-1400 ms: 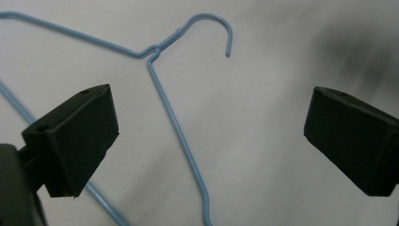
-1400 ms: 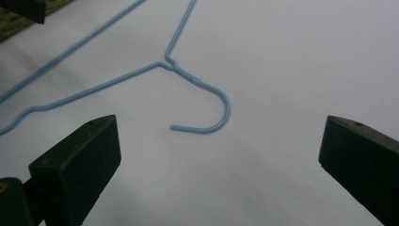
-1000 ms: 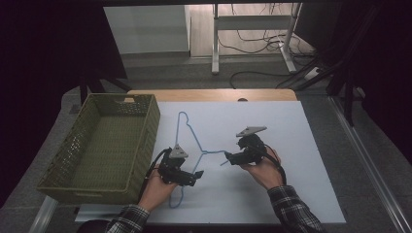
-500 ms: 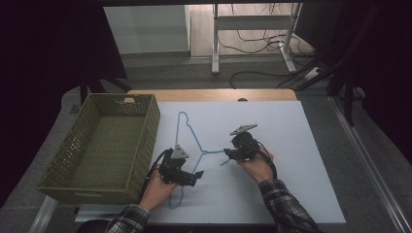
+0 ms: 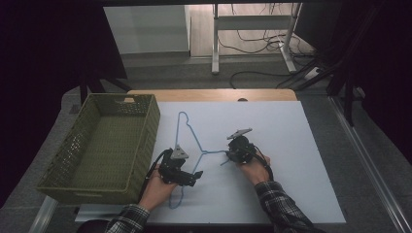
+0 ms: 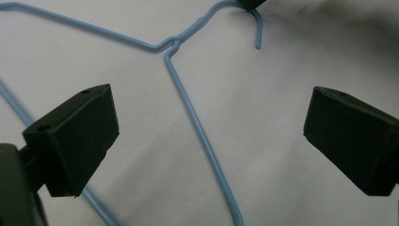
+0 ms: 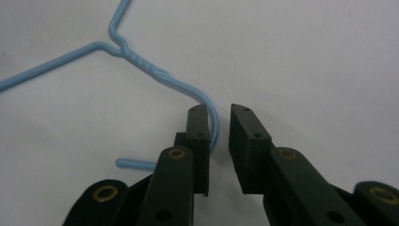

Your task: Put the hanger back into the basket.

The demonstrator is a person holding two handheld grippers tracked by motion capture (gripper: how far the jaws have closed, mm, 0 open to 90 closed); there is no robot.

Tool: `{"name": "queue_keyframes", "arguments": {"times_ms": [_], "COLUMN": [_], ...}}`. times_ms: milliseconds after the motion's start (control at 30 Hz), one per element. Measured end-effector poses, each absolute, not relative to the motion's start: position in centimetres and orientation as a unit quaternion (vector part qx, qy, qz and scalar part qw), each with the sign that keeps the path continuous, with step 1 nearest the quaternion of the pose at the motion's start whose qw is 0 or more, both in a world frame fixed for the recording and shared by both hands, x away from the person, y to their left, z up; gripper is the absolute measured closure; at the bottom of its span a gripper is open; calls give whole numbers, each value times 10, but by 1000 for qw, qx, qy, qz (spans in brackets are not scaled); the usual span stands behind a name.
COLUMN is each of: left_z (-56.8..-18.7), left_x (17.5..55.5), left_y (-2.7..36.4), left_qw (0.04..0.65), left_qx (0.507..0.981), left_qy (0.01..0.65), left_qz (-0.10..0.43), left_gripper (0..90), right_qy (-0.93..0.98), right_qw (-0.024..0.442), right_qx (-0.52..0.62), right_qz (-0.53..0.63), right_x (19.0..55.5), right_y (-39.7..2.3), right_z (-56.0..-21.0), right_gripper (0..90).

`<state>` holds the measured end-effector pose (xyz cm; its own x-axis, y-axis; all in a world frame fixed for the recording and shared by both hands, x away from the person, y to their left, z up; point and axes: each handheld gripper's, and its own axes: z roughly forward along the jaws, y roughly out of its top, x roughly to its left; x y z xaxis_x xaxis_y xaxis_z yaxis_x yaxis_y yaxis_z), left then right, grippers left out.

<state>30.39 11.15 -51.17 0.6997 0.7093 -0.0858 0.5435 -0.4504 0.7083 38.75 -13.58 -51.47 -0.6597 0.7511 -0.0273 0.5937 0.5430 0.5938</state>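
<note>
The hanger (image 5: pixel 194 145) is thin pale-blue wire with a twisted neck and a curved hook; it lies flat on the white tabletop (image 5: pixel 301 145), left of centre, beside the green basket (image 5: pixel 97 145). The right gripper (image 7: pixel 219 127) has just been closing, its jaws narrowly parted around the hook, not visibly pinching it. The left gripper (image 6: pixel 209 136) has its jaws spread wide over one wire arm.

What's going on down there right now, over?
Right gripper closing around hanger hook, gap remains. Left gripper open, straddling one wire arm. Basket alongside, nothing blocking.
</note>
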Motion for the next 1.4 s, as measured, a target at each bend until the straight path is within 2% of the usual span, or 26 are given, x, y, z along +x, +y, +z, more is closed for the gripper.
{"name": "queue_keyframes", "arguments": {"times_ms": [133, 300, 667, 733, 967, 1067, 1133, 1300, 1400], "left_z": [-512, -512, -515, -515, -517, -517, -517, -519, -519], "left_x": [304, 304, 307, 308, 317, 317, 316, 315, 315], "left_y": [112, 112, 112, 111, 112, 112, 111, 109, 109], "left_qw": [370, 367, 357, 351, 352, 350, 349, 339, 338], "left_qx": [844, 844, 846, 849, 841, 842, 843, 850, 850], "left_qy": [371, 375, 384, 382, 401, 400, 398, 392, 392], "left_qz": [112, 113, 99, 99, 90, 91, 93, 97, 99], "left_gripper": [39, 39, 47, 50, 125, 132, 132, 131, 130], "right_qy": [864, 859, 852, 852, 851, 854, 856, 857, 854], "right_qw": [135, 142, 150, 153, 159, 156, 151, 144, 135], "right_qx": [396, 404, 404, 401, 396, 398, 400, 407, 413], "right_qz": [281, 282, 296, 301, 306, 297, 290, 282, 286], "right_x": [387, 386, 383, 381, 379, 383, 385, 386, 386], "right_y": [-134, -133, -134, -133, -133, -134, -134, -134, -134], "right_z": [-517, -516, -505, -501, -495, -503, -509, -517, -517], "right_gripper": [831, 852, 855, 895, 885, 794, 771, 783, 837]}}
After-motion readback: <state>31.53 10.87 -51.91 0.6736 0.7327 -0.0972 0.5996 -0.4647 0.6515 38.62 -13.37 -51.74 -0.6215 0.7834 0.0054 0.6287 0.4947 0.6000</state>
